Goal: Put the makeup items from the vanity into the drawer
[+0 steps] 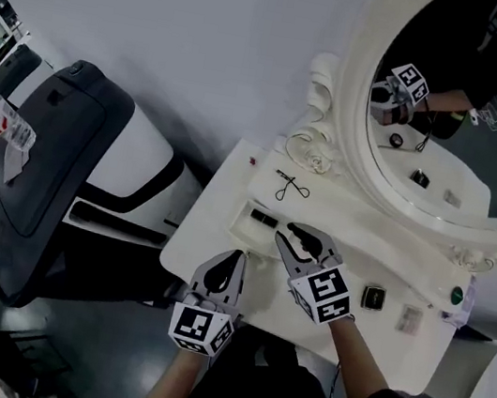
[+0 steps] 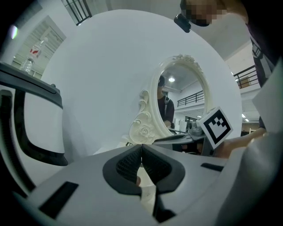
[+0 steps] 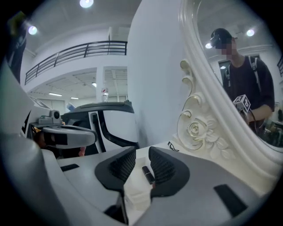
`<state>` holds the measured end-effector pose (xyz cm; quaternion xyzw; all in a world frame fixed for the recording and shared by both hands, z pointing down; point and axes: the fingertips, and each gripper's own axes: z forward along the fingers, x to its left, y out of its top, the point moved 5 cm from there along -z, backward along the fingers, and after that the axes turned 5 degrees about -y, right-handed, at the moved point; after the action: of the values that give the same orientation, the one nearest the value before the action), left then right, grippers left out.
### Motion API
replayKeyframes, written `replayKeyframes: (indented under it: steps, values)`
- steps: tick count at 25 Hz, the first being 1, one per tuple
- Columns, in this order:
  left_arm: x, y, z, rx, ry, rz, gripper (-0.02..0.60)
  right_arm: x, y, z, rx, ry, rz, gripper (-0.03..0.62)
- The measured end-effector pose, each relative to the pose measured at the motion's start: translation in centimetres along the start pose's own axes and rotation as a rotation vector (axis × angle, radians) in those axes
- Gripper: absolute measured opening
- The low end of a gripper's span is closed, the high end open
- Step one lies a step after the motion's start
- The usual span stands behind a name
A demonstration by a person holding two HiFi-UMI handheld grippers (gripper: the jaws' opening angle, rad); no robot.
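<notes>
jaws of the left gripper [image 2: 141, 148] are closed tip to tip with nothing between them. in the head view the left gripper [image 1: 238, 258] sits at the near edge of the white vanity [image 1: 208, 239], pointing toward the drawer. the right gripper [image 1: 285, 230] is just beside it to the right, tips over the open white drawer [image 1: 244, 224]; its jaws are apart and press on nothing. in the right gripper view a small black tube [image 3: 147, 174] shows in the gap of the right gripper [image 3: 141, 152], lying on the white drawer [image 3: 132, 194] below, not gripped. the head view puts the same black tube [image 1: 264, 217] inside the drawer. further right on the vanity top lie a small dark square case [image 1: 373, 296] and a pale square item [image 1: 410, 319], well apart from both grippers. beyond the drawer lie black hairpins [image 1: 290, 187], near the carved foot of the oval mirror [image 1: 354, 88]. the mirror reflects the person and a marker cube. left of the vanity stands a black and white massage chair [image 1: 54, 169].
</notes>
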<state>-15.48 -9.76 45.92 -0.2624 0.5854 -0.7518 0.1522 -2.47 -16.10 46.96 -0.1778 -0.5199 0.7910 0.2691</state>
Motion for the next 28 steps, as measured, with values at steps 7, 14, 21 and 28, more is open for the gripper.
replayKeyframes:
  steps: [7,14,21,28]
  values:
    - [-3.3,1.0,-0.8,-0.027,-0.052,0.015,0.015,-1.1,-0.6,-8.2,-0.092,-0.105,0.093,0.115]
    - [-7.0,-0.3,-0.3,-0.001,-0.147,0.030,0.015,-2.7,-5.6,-16.3,-0.073,-0.259,0.173,0.115]
    - [-9.6,-1.4,0.6,0.025,-0.226,0.037,0.015,-2.8,-9.4,-20.4,-0.024,-0.348,0.174,0.115]
    - [-11.5,-3.5,1.3,0.069,-0.273,0.030,0.015,-1.9,-14.6,-20.0,0.168,-0.323,0.105,0.115]
